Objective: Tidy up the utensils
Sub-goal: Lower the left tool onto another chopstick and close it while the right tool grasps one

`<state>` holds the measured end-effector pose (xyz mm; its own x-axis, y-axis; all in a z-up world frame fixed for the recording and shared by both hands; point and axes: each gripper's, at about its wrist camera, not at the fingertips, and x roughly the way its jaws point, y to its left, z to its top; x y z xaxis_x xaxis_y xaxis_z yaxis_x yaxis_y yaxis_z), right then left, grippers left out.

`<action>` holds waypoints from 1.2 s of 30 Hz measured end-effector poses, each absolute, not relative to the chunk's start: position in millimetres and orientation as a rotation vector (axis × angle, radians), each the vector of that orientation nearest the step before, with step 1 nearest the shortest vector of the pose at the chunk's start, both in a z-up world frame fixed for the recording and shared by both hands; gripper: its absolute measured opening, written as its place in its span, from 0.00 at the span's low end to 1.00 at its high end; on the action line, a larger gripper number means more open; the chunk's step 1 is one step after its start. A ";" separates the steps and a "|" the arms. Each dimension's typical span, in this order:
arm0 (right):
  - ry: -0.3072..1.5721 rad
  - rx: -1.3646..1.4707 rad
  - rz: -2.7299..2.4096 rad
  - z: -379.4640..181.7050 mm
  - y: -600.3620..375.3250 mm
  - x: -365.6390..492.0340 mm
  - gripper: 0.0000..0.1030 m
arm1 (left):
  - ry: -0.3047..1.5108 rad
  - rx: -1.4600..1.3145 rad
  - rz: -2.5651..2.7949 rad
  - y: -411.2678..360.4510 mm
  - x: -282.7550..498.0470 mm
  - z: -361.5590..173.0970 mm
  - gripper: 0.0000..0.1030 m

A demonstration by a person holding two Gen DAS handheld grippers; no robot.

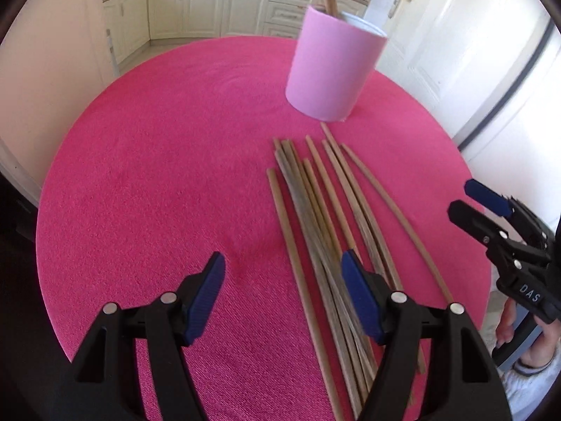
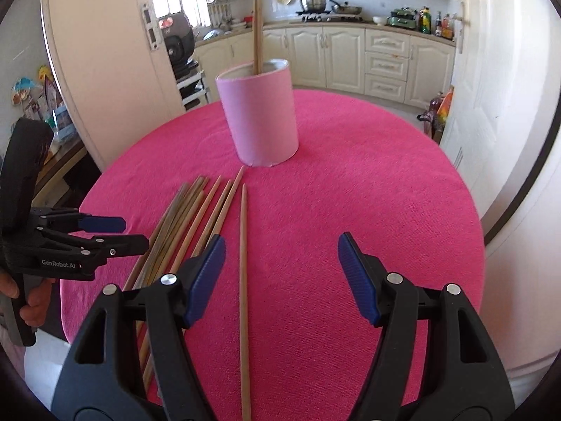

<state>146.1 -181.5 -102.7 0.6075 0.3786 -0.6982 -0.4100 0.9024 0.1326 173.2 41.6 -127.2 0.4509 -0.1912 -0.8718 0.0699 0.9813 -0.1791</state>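
Several wooden chopsticks lie side by side on the pink round table. One chopstick lies apart at the right of the bunch. Behind them stands a pink cylindrical holder with chopsticks upright in it. My left gripper hovers open over the near end of the bunch, nothing between its blue pads. My right gripper is open just right of the lone chopstick, holding nothing. Each gripper shows in the other's view: the right gripper, the left gripper.
Kitchen cabinets and a counter with pots stand behind the table. A white door is at the right in the left wrist view. A person's hand holds the left gripper's handle. The table's edge runs close behind both grippers.
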 end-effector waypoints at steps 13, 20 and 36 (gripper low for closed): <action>0.907 -0.120 0.505 -101.7 -164.5 154.0 0.64 | 1.142 -0.125 -0.180 38.9 171.4 -132.3 0.45; 0.941 -0.144 0.521 -100.6 -154.9 156.9 0.61 | 1.160 -0.137 -0.162 39.5 174.9 -138.5 0.45; 1.148 -0.303 0.526 -114.1 -119.1 178.9 0.31 | 1.170 -0.090 -0.126 36.5 186.7 -138.6 0.05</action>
<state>178.9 -119.1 -114.1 0.3082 0.2395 -0.9207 -0.5413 0.8400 0.0372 186.7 36.5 -138.6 0.3846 -0.1452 -0.9116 0.0517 0.9894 -0.1357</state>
